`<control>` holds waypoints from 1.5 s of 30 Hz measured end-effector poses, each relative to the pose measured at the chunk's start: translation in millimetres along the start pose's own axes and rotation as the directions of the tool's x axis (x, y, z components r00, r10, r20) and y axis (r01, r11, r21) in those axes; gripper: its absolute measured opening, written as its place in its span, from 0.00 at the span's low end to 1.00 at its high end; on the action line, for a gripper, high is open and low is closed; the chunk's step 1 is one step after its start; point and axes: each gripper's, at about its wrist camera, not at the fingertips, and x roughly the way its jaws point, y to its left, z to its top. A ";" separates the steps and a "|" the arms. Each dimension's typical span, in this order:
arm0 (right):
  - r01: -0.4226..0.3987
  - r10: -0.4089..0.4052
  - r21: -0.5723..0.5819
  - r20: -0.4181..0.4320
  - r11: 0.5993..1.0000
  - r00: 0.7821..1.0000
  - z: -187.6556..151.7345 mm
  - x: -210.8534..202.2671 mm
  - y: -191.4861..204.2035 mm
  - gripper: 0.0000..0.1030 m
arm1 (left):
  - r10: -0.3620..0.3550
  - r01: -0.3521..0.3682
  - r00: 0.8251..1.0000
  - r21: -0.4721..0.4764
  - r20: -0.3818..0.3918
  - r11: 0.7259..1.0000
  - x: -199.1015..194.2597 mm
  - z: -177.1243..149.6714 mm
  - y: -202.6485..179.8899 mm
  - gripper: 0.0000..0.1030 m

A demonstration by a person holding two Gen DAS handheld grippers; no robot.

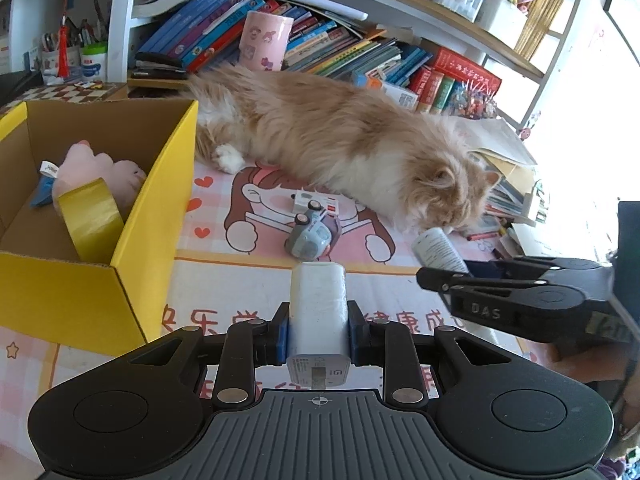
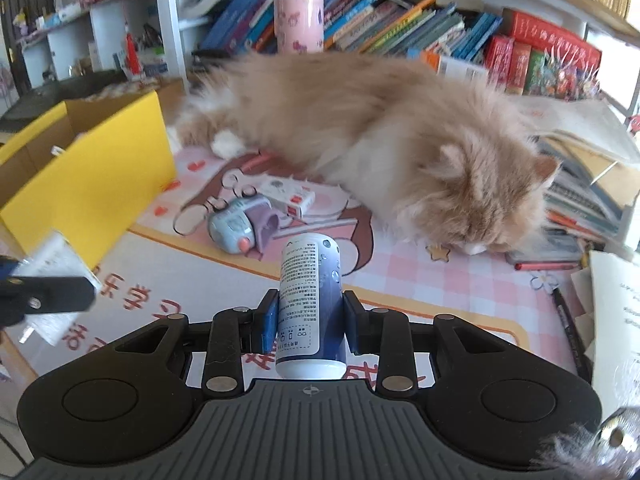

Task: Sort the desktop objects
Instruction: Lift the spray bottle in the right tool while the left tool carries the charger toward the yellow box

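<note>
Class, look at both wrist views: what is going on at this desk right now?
A person is sorting a desk with two handheld grippers. The left gripper is shut on a white block; the right gripper is shut on a blue-and-white can. A yellow box already holds a pink plush and a tape roll. A toy car and a small carton remain on the mat beside a lying cat.

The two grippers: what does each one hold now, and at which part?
The left gripper holds a white block by its two sides, near its back end. The right gripper holds a blue-and-white can by its sides, near its base.
</note>
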 end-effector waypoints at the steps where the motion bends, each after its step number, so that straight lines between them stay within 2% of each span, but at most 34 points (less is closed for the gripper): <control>1: 0.005 -0.005 -0.004 0.011 1.000 1.000 -0.5 -5.5 2.8 0.29 | -0.003 0.003 1.000 0.001 0.001 1.000 -1.8 -1.1 0.9 0.25; 11: -0.006 0.005 0.012 0.040 1.000 0.999 -10.4 -42.7 30.7 0.29 | -0.041 0.041 0.999 0.019 0.009 0.999 -24.7 -12.4 13.8 0.25; 22: -0.029 0.028 0.038 0.034 0.999 0.999 -27.1 -67.9 77.7 0.29 | -0.080 0.080 0.997 0.043 0.010 0.996 -50.5 -27.8 35.8 0.25; 45: -0.034 0.033 0.037 0.018 0.999 0.999 -64.0 -102.0 186.1 0.29 | -0.075 0.075 0.997 0.049 0.001 0.996 -122.7 -72.5 105.1 0.25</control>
